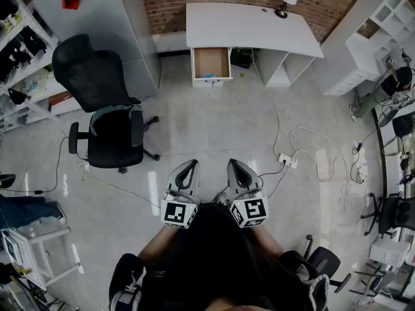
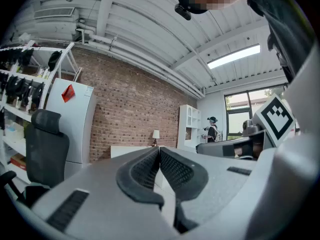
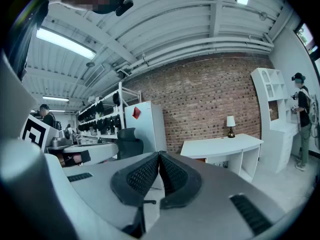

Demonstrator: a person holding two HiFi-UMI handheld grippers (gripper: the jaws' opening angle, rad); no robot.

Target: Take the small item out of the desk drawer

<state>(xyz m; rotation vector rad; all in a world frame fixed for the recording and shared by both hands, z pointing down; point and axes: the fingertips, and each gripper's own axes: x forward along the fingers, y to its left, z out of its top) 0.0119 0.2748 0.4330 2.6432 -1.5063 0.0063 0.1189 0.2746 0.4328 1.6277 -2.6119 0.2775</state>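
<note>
Head view: left tongs (image 1: 190, 167) and right tongs (image 1: 235, 166) are held clenched, empty. An open drawer (image 1: 212, 62) is seen at 12 o'clock.

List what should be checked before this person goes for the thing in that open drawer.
1. Drawer open: ok. The drawer stands pulled out of the white desk.
2. Item in sight: ok. A small blue item lies at the drawer's front.
3. Grippers free: ok. The left gripper and the right gripper hold nothing.
4. Jaws ready to grasp: not ok. Both pairs are shut.
5. Drawer within reach: not ok. It is far ahead of both grippers.
6. Path: probably ok. The office chair stands to the left and the cables lie to the right of the straight line.
</note>
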